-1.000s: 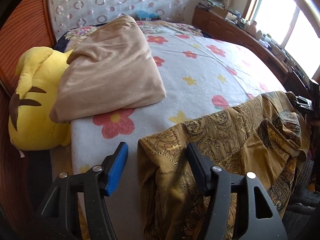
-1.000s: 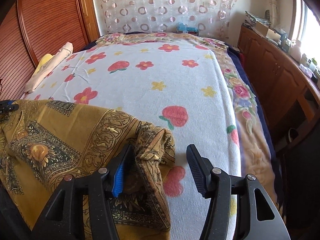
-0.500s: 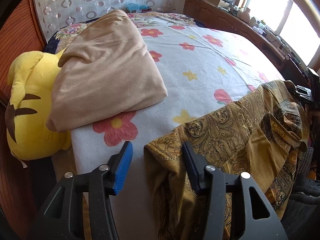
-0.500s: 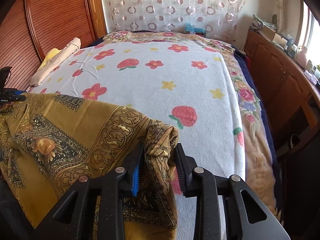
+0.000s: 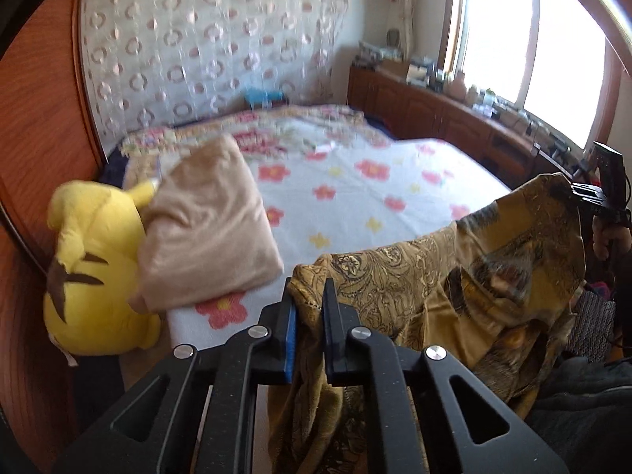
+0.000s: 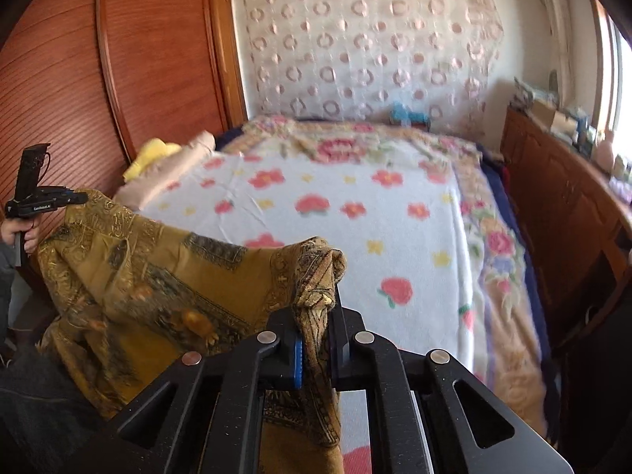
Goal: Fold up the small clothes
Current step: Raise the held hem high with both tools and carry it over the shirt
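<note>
Mustard paisley garment [image 5: 414, 288], floral bedspread [image 5: 355, 197]

Blurred throughout by motion: circle-patterned sheer curtain [image 5: 213, 51], flowers on white floral bedspread [image 6: 355, 213], clutter on long brown wooden cabinet [image 5: 446, 106] too small and smeared to tell apart. Small blue object at the bed's far end [image 6: 409, 114] unidentifiable. Lower part of mustard-gold paisley garment [image 5: 414, 288] cut off by the bottom edge, its pinched edge hidden between black gripper fingers [image 5: 335, 335]. Yellow plush toy [image 5: 91, 276] partly covered by tan folded cloth [image 5: 209, 229]. Window [image 5: 533, 35] washed out to white.
</note>
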Motion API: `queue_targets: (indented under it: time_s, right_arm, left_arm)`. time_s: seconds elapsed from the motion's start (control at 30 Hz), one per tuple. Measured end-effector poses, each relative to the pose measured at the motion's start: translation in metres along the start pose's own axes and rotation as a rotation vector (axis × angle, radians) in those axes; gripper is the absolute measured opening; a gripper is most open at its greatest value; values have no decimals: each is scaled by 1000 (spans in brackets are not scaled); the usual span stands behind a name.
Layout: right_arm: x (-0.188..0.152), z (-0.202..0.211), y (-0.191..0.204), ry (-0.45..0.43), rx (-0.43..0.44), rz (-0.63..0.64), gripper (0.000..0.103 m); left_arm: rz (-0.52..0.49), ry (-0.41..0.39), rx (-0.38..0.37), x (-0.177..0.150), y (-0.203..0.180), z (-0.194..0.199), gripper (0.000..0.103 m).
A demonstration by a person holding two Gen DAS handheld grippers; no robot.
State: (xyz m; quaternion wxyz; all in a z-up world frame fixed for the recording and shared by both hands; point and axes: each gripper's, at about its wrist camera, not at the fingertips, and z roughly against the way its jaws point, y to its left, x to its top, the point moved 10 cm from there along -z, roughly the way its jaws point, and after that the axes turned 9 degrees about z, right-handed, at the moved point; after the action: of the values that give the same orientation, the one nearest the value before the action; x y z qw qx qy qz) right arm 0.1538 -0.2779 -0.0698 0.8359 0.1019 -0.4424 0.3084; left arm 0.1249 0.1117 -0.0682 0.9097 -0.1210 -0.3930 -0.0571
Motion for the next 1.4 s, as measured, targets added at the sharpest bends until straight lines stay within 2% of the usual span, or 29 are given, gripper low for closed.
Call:
queue_targets:
  time_s: [0.1, 0.27, 0.43, 0.8, 0.9, 1.03, 1.1, 1.27, 1.37, 1.4]
  right_arm:
    - [23, 36, 9, -80, -15, 35, 8]
    - [65, 101, 24, -196, -39, 103, 8]
    - [105, 163, 28, -316, -107, 158, 8]
    - [173, 277, 36, -499, -248, 224, 8]
    - [185, 294, 35, -524, -271, 226, 8]
    - [195, 276, 20, -496, -308, 219, 8]
    - [199, 238, 13, -443, -307, 206, 8]
    - [213, 160, 24, -302, -303, 176, 8]
    - [209, 97, 16, -216, -281, 136, 8]
    - [208, 72, 12, -185, -284, 122, 8]
  left_arm:
    - [-23, -130, 3, 27, -18, 46, 11]
    - [-105, -265, 21, 67, -47, 102, 11]
    - [-126, -419, 41, 111, -54, 162, 11]
    - [-166, -638, 73, 190, -55, 251, 11]
    - [-146, -668, 89, 204, -42, 256, 11]
    - [-89, -644, 120, 218, -12, 225, 11]
    - [-65, -612, 134, 220, 0, 200, 11]
    - [-6, -494, 171, 220, 30, 106, 11]
    - [16, -417, 200, 216, 45, 45, 11]
    - [20, -398, 218, 217, 50, 27, 14]
